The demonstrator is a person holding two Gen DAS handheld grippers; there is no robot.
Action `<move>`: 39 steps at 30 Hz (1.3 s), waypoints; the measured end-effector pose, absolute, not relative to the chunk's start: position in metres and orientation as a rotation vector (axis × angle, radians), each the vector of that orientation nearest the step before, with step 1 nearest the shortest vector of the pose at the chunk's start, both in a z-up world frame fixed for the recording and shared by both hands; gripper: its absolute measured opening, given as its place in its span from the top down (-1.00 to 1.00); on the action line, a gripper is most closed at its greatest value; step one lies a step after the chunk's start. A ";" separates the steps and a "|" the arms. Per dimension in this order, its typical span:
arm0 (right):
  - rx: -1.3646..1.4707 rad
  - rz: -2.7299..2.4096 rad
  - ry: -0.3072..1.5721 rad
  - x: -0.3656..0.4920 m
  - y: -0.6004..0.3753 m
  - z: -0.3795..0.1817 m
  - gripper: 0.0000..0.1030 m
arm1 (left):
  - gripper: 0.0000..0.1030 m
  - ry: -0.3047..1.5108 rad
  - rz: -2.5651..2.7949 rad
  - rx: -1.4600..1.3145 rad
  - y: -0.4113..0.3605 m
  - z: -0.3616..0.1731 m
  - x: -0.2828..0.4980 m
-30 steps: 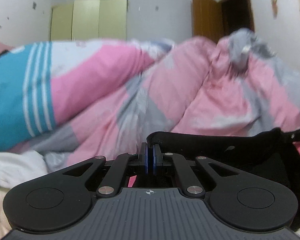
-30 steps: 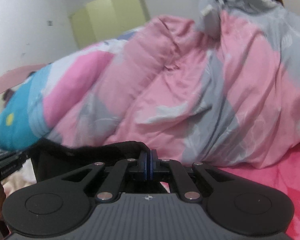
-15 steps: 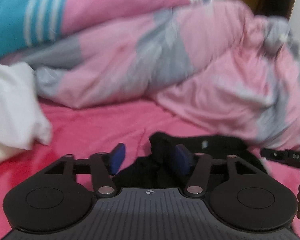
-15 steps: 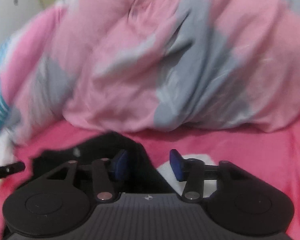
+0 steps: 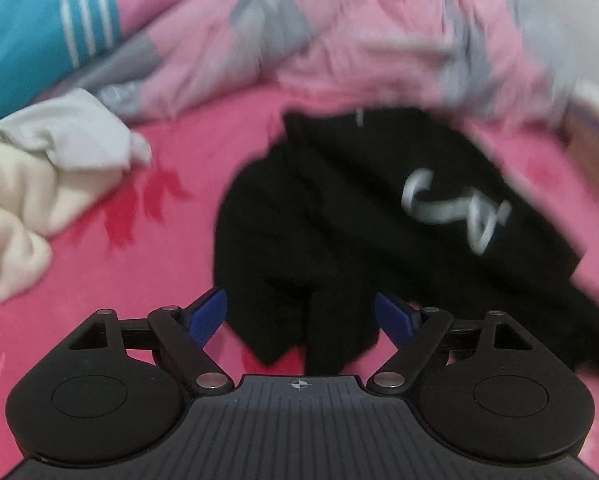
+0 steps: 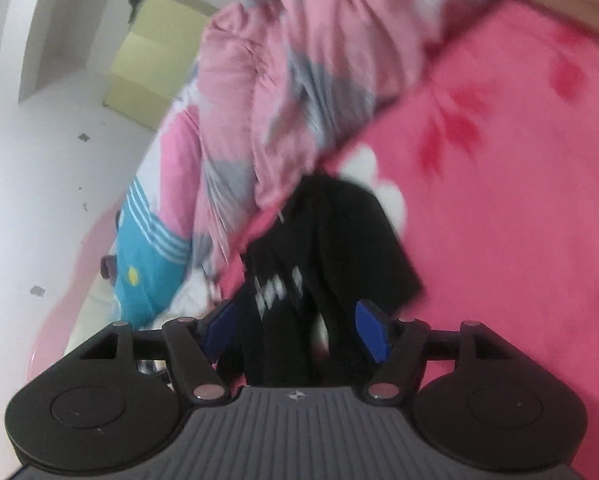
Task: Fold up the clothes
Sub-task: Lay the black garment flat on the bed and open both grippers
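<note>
Bare pink sheet (image 5: 147,256) lies open between the pale clothes heap (image 5: 31,184) and, seemingly, the bunched duvet (image 5: 339,32).

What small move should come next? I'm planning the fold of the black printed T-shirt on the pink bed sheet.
Probably lower the left gripper onto the nearest edge of the black printed T-shirt and close on it. Its jaws are opening, pressing on nothing, and the shirt lies rumpled on the pink bed sheet, so it likely needs pulling flat first.
</note>
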State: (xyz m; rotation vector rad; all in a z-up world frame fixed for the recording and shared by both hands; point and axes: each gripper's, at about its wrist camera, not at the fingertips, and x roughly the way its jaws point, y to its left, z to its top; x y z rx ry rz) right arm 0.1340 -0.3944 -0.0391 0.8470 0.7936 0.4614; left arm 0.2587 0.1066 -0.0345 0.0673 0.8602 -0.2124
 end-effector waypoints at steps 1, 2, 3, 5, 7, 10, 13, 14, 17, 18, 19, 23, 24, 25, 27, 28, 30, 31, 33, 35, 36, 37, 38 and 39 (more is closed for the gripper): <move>0.823 0.454 0.798 0.124 -0.390 -0.045 -0.34 | -0.35 0.856 -0.196 0.107 0.099 -0.044 0.259; 0.798 0.447 0.802 0.113 -0.385 -0.051 -0.34 | -0.13 0.851 -0.179 0.148 0.092 -0.054 0.260; 0.778 0.431 0.795 0.107 -0.382 -0.056 -0.33 | 0.00 0.838 -0.165 0.175 0.086 -0.061 0.259; 0.741 0.395 0.774 0.096 -0.378 -0.067 -0.30 | 0.37 0.792 -0.147 0.198 0.081 -0.066 0.257; 0.703 0.360 0.753 0.084 -0.374 -0.078 -0.16 | 0.78 0.758 -0.135 0.251 0.075 -0.063 0.256; 0.704 0.368 0.696 0.073 -0.378 -0.085 -0.15 | 0.81 0.696 -0.084 0.283 0.077 -0.049 0.264; 0.681 0.380 0.674 0.069 -0.377 -0.087 -0.15 | 0.81 0.636 -0.021 0.274 0.089 -0.032 0.281; 0.673 0.384 0.668 0.069 -0.376 -0.088 -0.15 | 0.81 0.616 0.000 0.271 0.093 -0.026 0.287; 0.655 0.397 0.642 0.066 -0.375 -0.092 -0.15 | 0.81 0.578 0.054 0.270 0.103 -0.018 0.311; 0.651 0.402 0.633 0.064 -0.375 -0.093 -0.15 | 0.80 0.568 0.074 0.283 0.104 -0.018 0.320; 0.651 0.408 0.624 0.063 -0.376 -0.094 -0.15 | 0.80 0.561 0.096 0.302 0.105 -0.020 0.329; 0.658 0.436 0.591 0.060 -0.379 -0.098 -0.16 | 0.80 0.588 0.187 0.306 0.113 -0.031 0.363; 0.668 0.443 0.580 0.060 -0.380 -0.100 -0.16 | 0.78 0.602 0.208 0.297 0.116 -0.036 0.371; 0.673 0.447 0.573 0.059 -0.381 -0.101 -0.16 | 0.75 0.625 0.219 0.279 0.119 -0.042 0.378; 0.683 0.454 0.560 0.059 -0.383 -0.103 -0.16 | 0.61 0.698 0.211 0.220 0.125 -0.056 0.387; 0.688 0.458 0.554 0.059 -0.383 -0.103 -0.16 | 0.58 0.720 0.211 0.192 0.128 -0.062 0.390; 0.686 0.460 0.551 0.059 -0.383 -0.104 -0.16 | 0.20 0.701 0.232 0.163 0.131 -0.061 0.382; 0.685 0.461 0.550 0.059 -0.383 -0.104 -0.16 | 0.04 0.702 0.249 0.152 0.133 -0.059 0.379; 0.687 0.463 0.547 0.058 -0.383 -0.104 -0.16 | -0.41 0.712 0.262 0.118 0.142 -0.054 0.370; 0.696 0.466 0.544 0.059 -0.384 -0.105 -0.17 | -0.63 0.731 0.242 0.083 0.151 -0.048 0.360; 0.699 0.466 0.542 0.058 -0.384 -0.105 -0.17 | -0.72 0.740 0.231 0.066 0.156 -0.044 0.353; 0.701 0.466 0.541 0.058 -0.384 -0.105 -0.17 | -0.76 0.746 0.220 0.050 0.160 -0.040 0.345; 0.702 0.466 0.540 0.058 -0.384 -0.105 -0.17 | -0.83 0.753 0.210 0.034 0.164 -0.035 0.338; 0.702 0.465 0.539 0.058 -0.384 -0.105 -0.17 | -0.89 0.755 0.203 0.019 0.167 -0.031 0.329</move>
